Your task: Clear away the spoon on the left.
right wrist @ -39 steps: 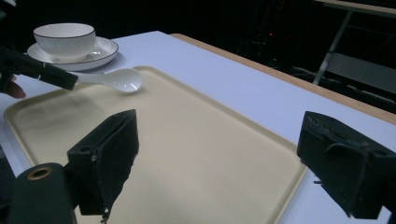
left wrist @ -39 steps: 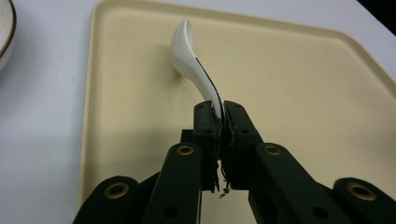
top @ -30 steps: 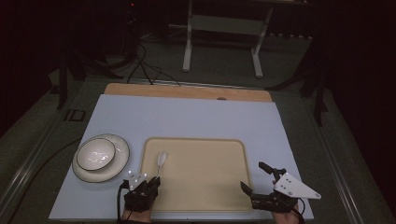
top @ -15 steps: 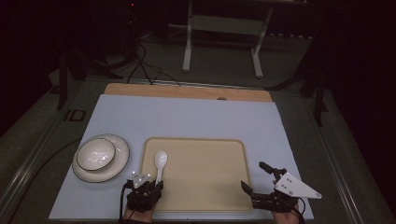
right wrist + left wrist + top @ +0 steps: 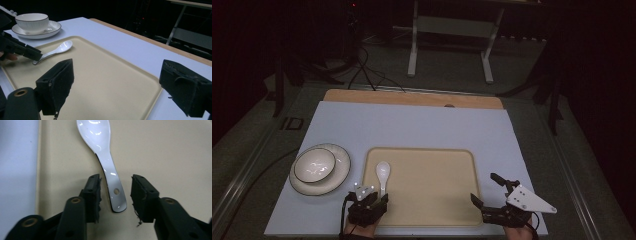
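White ceramic spoon lies flat at the left edge of the beige tray, bowl pointing far, handle end near. Left gripper has its jaws apart, one on each side of the handle tip, not touching it. Right gripper sits at the tray's near right corner, jaws spread wide. Bowl on saucer stands just left of the tray.

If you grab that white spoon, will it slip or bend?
The spoon looks glazed and shiny, so it may slip between the left gripper pads. It looks hard like ceramic, so it probably won't bend, but it might chip if dropped. It lies flat on the tray, so it likely won't roll.
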A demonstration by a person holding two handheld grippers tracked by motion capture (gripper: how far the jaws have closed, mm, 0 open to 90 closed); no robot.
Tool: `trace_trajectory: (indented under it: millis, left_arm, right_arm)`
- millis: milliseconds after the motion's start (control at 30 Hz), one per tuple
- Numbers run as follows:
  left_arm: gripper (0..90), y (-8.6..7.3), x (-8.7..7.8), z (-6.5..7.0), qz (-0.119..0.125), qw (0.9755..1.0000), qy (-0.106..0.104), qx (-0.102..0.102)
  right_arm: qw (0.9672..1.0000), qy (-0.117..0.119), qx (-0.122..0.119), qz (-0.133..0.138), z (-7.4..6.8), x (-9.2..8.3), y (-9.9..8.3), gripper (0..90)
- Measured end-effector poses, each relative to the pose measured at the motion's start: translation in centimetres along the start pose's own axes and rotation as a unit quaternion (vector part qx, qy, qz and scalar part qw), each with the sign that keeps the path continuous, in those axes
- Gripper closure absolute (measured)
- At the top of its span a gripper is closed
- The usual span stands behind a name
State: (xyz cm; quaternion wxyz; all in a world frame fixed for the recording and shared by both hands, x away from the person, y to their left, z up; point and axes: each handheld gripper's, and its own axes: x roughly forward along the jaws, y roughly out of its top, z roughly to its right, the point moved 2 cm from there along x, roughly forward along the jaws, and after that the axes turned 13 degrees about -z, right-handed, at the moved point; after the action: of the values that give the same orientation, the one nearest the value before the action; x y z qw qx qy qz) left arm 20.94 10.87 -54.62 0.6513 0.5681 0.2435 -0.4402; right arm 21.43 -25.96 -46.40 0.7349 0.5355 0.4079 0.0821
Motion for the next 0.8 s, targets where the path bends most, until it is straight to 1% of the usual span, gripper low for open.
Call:
trace_trajectory:
  millis: [100,133,200,267,300,333,367,400,433,500,567,600,633,667,700,767,800]
  left_arm:
    - [58.4,0.3,-0.2,0.1,0.002,1.0000,-0.004,0.006]
    - [55.8,0.4,-0.3,0.1,0.001,0.9999,-0.007,0.012]
    - [53.2,0.8,-0.5,0.3,0.003,0.9997,-0.013,0.023]
    - [47.1,1.1,-0.7,0.5,0.009,0.9991,-0.024,0.032]
    - [43.6,1.3,-0.8,0.6,0.011,0.9989,-0.025,0.037]
    - [40.3,1.5,-1.0,0.7,0.014,0.9986,-0.033,0.039]
    - [37.5,1.6,-1.2,0.7,0.015,0.9982,-0.042,0.040]
    - [34.6,1.6,-1.3,0.7,0.015,0.9971,-0.058,0.046]
    - [29.6,1.7,-1.5,0.8,0.017,0.9961,-0.069,0.053]
    - [26.3,1.8,-1.7,0.8,0.024,0.9956,-0.073,0.055]
    - [20.7,1.9,-1.8,0.8,0.022,0.9947,-0.083,0.057]
    - [17.1,2.0,-1.8,0.9,0.021,0.9946,-0.083,0.060]
    - [14.2,2.0,-1.9,1.0,0.019,0.9944,-0.080,0.066]
    - [13.6,2.0,-2.0,1.1,0.019,0.9938,-0.083,0.071]
    - [11.4,2.1,-2.0,1.1,0.018,0.9928,-0.091,0.075]
    - [2.6,2.3,-2.2,1.2,0.018,0.9920,-0.095,0.081]
    - [1.5,2.5,-2.4,1.2,0.023,0.9915,-0.096,0.085]
  right_arm:
    - [1.0000,0.000,-0.001,-0.001,0.0,0.0,0.0,12.5]
    - [1.0000,0.001,-0.001,-0.001,0.0,0.0,0.0,12.5]
    - [1.0000,0.002,-0.001,-0.003,0.0,0.1,0.0,12.5]
    - [1.0000,0.002,-0.001,-0.003,0.0,0.1,0.0,12.5]
    - [1.0000,0.001,0.000,-0.003,0.1,0.1,-0.1,12.5]
    - [1.0000,0.000,0.000,-0.003,0.1,0.1,-0.1,12.5]
    - [1.0000,-0.001,0.000,-0.004,0.2,0.1,-0.1,12.5]
    - [1.0000,-0.002,0.002,-0.005,0.2,0.1,-0.2,12.5]
    - [1.0000,-0.002,0.002,-0.005,0.2,0.1,-0.2,12.5]
    - [1.0000,-0.002,0.002,-0.005,0.3,0.1,-0.2,12.5]
    - [1.0000,-0.002,0.003,-0.006,0.3,0.1,-0.2,12.5]
    - [1.0000,-0.002,0.003,-0.007,0.3,0.1,-0.3,12.5]
    - [1.0000,-0.002,0.003,-0.007,0.3,0.1,-0.3,12.5]
    - [1.0000,-0.003,0.004,-0.008,0.3,0.1,-0.4,12.5]
    - [1.0000,-0.003,0.004,-0.008,0.3,0.1,-0.4,12.5]
    - [0.9999,-0.004,0.004,-0.009,0.3,0.0,-0.4,12.5]
    - [1.0000,-0.003,0.004,-0.008,0.3,0.0,-0.4,12.5]
